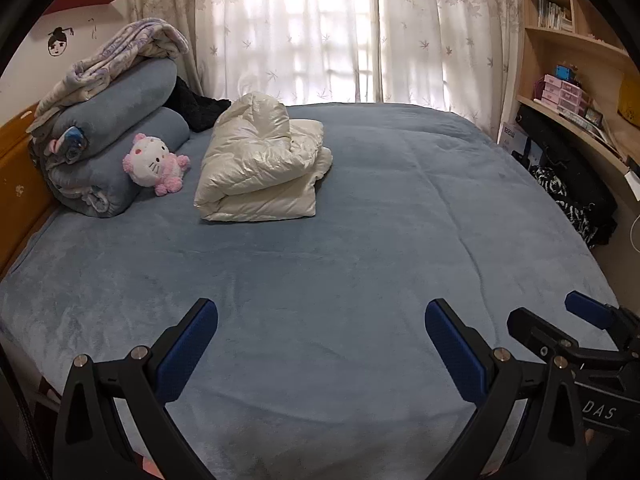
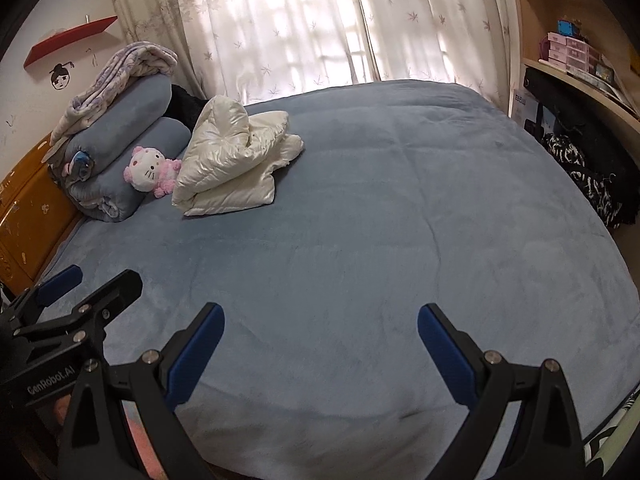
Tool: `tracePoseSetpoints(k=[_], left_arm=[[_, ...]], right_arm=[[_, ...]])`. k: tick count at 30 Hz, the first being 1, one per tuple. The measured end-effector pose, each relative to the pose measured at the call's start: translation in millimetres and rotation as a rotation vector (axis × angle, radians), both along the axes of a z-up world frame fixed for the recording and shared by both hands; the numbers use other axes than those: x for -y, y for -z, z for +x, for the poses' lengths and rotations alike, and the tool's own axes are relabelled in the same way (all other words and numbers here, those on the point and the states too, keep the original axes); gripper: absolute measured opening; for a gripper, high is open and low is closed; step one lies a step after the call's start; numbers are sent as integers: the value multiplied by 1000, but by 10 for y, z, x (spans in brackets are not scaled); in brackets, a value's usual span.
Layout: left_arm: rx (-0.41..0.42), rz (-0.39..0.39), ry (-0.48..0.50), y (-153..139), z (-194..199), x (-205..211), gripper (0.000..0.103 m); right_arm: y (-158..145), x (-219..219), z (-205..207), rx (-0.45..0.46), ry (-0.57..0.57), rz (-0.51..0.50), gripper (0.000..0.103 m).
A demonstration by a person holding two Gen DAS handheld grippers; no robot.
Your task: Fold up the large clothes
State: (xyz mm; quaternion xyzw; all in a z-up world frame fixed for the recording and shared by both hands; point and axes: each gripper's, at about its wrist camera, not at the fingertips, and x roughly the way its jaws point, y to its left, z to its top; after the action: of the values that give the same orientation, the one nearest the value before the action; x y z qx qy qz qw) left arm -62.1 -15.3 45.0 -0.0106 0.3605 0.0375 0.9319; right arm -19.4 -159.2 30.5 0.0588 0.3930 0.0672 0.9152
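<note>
A cream puffy down jacket [image 1: 260, 168] lies folded in a bundle on the blue bed [image 1: 360, 240], toward its far left; it also shows in the right wrist view [image 2: 232, 164]. My left gripper [image 1: 320, 320] is open and empty, held over the near part of the bed, far from the jacket. My right gripper [image 2: 320, 324] is open and empty too, beside the left one. The right gripper shows at the right edge of the left wrist view [image 1: 560, 320], and the left gripper at the left edge of the right wrist view [image 2: 92, 284].
Rolled blue blankets [image 1: 116, 140] with a patterned throw on top and a pink-white plush cat [image 1: 154, 162] sit at the headboard [image 1: 16, 184] on the left. Curtains [image 1: 320, 28] hang behind the bed. Wooden shelves [image 1: 576, 80] and dark bags [image 1: 576, 192] stand on the right.
</note>
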Motion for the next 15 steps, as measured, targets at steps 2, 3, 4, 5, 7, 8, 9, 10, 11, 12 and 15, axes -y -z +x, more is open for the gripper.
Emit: tracePoseSetpoints(k=[2, 3, 4, 5, 7, 8, 9, 10, 11, 12, 15], left_arm=[[-1, 1, -2, 19, -17, -2, 103], [-6, 1, -2, 31, -16, -5, 103], [-10, -1, -2, 43, -12, -9, 103], [-13, -2, -2, 52, -6, -11, 103], [-18, -5, -4, 63, -3, -20, 103], [-17, -4, -4, 68, -7, -23, 103], [-18, -2, -4, 68, -8, -25, 103], [-19, 0, -5, 75, -11, -24, 103], [-21, 1, -6, 83, -10, -27, 103], [-22, 0, -6, 89, -7, -30, 103], [-28, -8, -8, 108, -5, -43, 103]], right_arm=[[3, -15, -11, 3, 2, -9, 98], [1, -17, -14, 7, 2, -14, 98], [-1, -27, -22, 12, 4, -22, 98], [-1, -28, -28, 14, 4, -25, 98], [2, -39, -35, 17, 4, -30, 98], [5, -46, -42, 17, 4, -31, 98], [9, -53, -46, 17, 3, -32, 98], [10, -60, -45, 16, 4, -33, 98], [8, -62, -48, 15, 5, -31, 98], [11, -66, -50, 14, 5, -31, 98], [18, -79, -59, 15, 4, -33, 98]])
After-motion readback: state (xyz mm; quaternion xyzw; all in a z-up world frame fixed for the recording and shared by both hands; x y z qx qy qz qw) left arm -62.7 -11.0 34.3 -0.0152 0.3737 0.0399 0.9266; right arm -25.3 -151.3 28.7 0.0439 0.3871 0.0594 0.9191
